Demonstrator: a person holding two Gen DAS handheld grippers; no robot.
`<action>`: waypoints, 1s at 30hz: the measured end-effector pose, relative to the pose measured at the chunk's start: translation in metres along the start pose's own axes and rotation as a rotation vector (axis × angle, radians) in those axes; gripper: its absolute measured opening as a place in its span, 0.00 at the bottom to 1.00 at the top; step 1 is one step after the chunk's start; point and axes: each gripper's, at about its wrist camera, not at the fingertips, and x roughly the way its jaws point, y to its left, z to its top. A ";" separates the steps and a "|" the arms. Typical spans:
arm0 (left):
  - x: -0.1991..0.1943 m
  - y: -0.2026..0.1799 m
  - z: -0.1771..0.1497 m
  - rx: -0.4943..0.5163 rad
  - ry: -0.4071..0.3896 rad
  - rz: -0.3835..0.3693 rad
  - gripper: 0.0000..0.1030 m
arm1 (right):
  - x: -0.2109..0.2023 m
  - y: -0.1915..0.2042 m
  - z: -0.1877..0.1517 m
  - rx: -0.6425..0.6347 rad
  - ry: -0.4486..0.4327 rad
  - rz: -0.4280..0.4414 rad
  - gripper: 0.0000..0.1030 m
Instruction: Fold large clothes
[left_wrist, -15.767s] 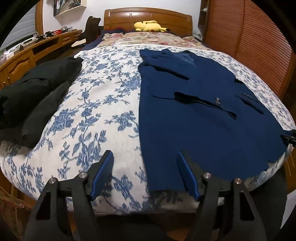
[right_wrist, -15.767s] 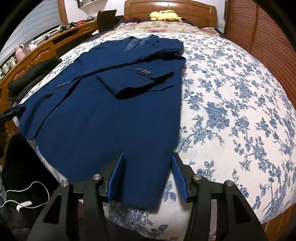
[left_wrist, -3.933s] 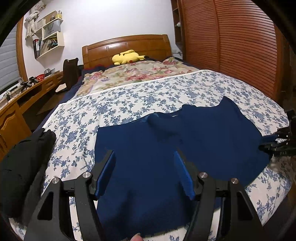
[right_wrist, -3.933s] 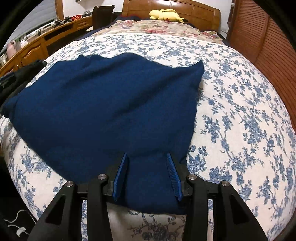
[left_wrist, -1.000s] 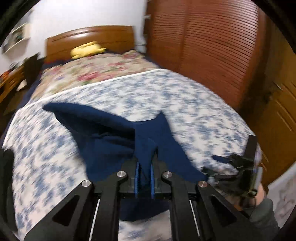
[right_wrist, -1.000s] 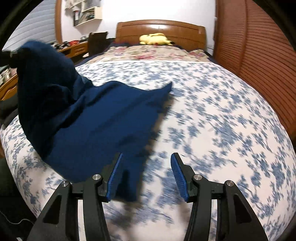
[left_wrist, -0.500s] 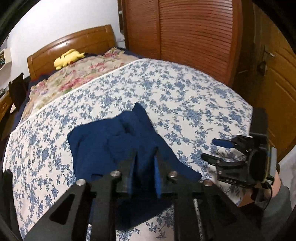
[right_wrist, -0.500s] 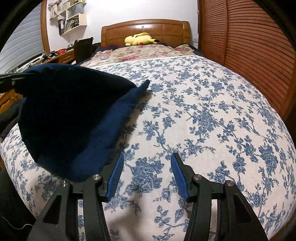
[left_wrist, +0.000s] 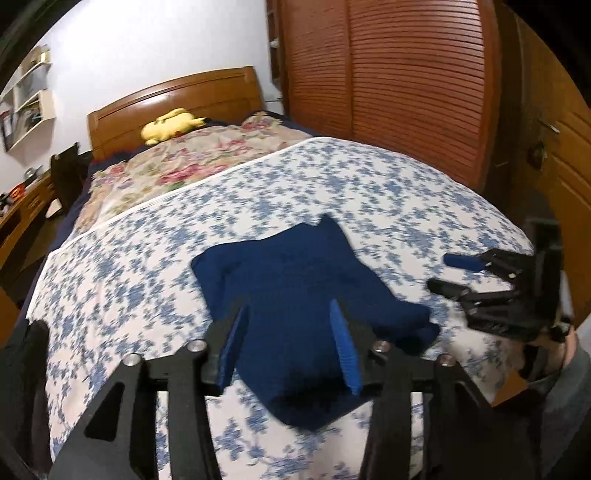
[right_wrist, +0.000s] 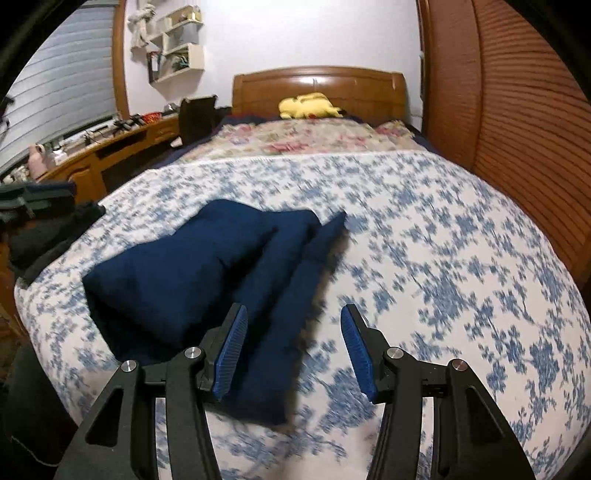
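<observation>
Blue-flowered bedcover (left_wrist: 147, 258) fills both views, with a wooden headboard (right_wrist: 317, 85) at 12 o'clock and a slatted wardrobe door (left_wrist: 406, 92) at 2 o'clock. One navy garment (left_wrist: 295, 295) lies on the cover near the foot edge, at 6 o'clock in the left wrist view and at 8 o'clock in the right wrist view, folded into a thick bundle of several layers; I think it rests there because the last fold is just laid down. My left gripper (left_wrist: 291, 347) is opening its jaws, the cloth lies between them but the pads do not press it, so I judge that I am releasing it. My right gripper (right_wrist: 291, 350) has its jaws spread and holds nothing; it hangs over the right edge of the bundle, probably kept aside to leave room. I count two grippers, one navy garment, one pile of dark clothes (right_wrist: 48, 229) at 9 o'clock, and one yellow plush toy (right_wrist: 308, 105) by the headboard.
</observation>
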 end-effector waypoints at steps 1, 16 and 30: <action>-0.001 0.006 -0.003 -0.009 -0.005 0.008 0.50 | -0.001 0.003 0.002 -0.007 -0.006 0.000 0.53; -0.008 0.075 -0.055 -0.155 -0.057 0.106 0.71 | 0.037 0.055 0.003 -0.112 0.066 0.074 0.53; 0.002 0.100 -0.090 -0.204 -0.044 0.147 0.72 | 0.090 0.043 -0.004 -0.037 0.238 0.142 0.54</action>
